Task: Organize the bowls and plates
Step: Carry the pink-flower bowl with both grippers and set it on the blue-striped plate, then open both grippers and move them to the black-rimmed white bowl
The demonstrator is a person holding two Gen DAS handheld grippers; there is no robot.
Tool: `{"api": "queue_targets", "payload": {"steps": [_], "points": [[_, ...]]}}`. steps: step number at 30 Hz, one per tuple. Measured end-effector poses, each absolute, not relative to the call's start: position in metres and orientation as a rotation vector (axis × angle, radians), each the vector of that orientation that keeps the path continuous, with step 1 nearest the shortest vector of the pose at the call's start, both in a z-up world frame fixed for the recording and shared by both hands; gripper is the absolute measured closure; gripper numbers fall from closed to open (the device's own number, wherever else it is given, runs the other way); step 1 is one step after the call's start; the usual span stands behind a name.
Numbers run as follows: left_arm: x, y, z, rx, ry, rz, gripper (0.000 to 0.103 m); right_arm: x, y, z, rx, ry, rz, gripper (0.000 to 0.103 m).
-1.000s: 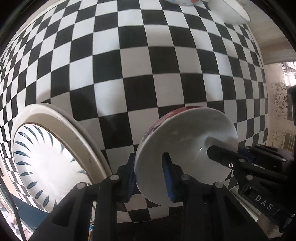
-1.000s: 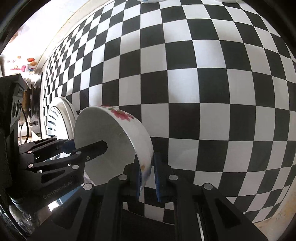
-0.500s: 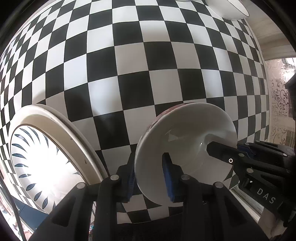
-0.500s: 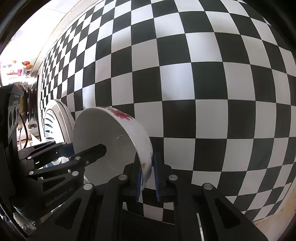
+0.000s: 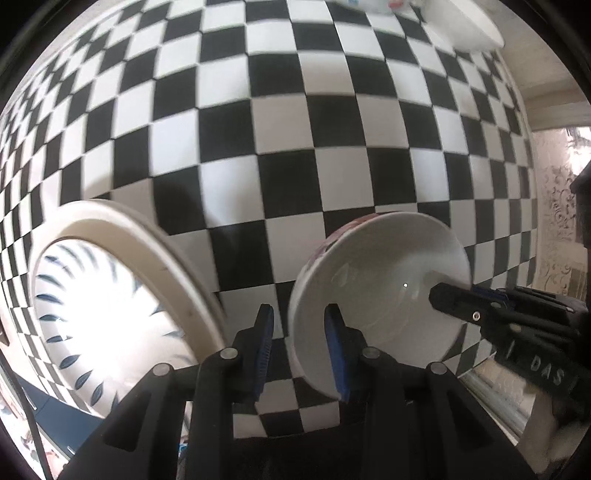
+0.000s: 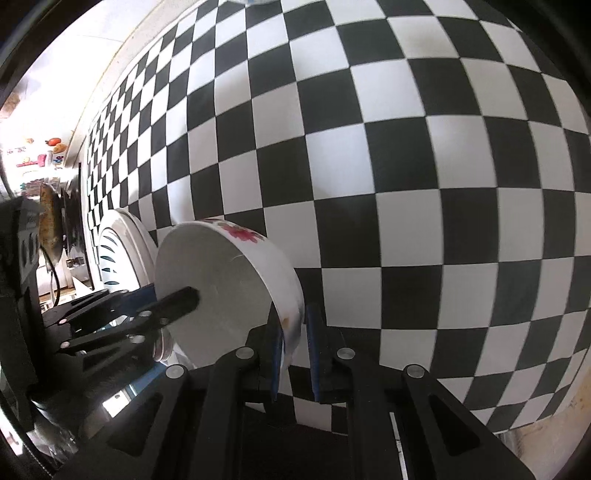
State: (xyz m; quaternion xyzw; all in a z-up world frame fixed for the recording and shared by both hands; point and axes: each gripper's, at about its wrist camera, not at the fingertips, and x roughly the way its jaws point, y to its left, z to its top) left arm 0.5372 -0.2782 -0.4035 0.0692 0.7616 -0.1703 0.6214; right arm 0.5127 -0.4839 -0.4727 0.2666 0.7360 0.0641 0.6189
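Observation:
A white bowl with red flowers [image 5: 373, 284] hangs above the checkered tablecloth, held from both sides. My left gripper [image 5: 299, 347] straddles its near rim with a visible gap at the left pad, so it has opened. My right gripper [image 6: 293, 350] straddles the opposite rim [image 6: 291, 321], its left pad on the wall and a small gap at the right pad. The bowl also shows in the right wrist view [image 6: 221, 280]. A large white plate with blue leaf marks [image 5: 110, 302] lies to the left; it shows in the right wrist view [image 6: 118, 254] too.
Two white dishes [image 5: 465, 22] sit at the far edge of the checkered cloth [image 5: 288, 155]. The table edge and a patterned wall [image 5: 554, 206] are on the right. Kitchen clutter [image 6: 40, 206] is at the far left in the right wrist view.
My left gripper's fingers have spread apart from the bowl rim. The bowl has shifted a little to the right, away from the plate. The right gripper keeps its place on the rim.

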Motion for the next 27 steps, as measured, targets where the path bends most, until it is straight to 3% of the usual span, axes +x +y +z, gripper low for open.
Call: {"api": "queue_targets", "payload": {"steps": [4, 6, 8, 15, 25, 26, 27], "points": [[0.54, -0.269, -0.373, 0.124, 1.72, -0.402, 0.077, 0.512, -0.504, -0.453, 0.631, 1.658, 0.134, 0.069], [0.546, -0.268, -0.356, 0.123, 1.681, -0.393, 0.074, 0.516, -0.517, -0.442, 0.635, 1.625, 0.115, 0.054], [0.557, -0.271, -0.342, 0.101, 1.653, -0.4, 0.073, 0.525, -0.54, -0.428, 0.667, 1.57, 0.087, 0.049], [0.623, -0.327, -0.326, 0.013, 1.614, -0.476, 0.073, 0.58, -0.636, -0.409, 0.775, 1.362, -0.074, 0.049], [0.701, -0.423, -0.34, -0.013, 1.597, -0.469, 0.073, 0.663, -0.732, -0.469, 1.125, 1.282, -0.134, 0.051], [0.705, -0.429, -0.342, 0.002, 1.594, -0.461, 0.073, 0.667, -0.734, -0.472, 1.133, 1.288, -0.132, 0.059], [0.708, -0.434, -0.345, 0.016, 1.592, -0.453, 0.073, 0.672, -0.735, -0.476, 1.131, 1.303, -0.131, 0.078]]}}
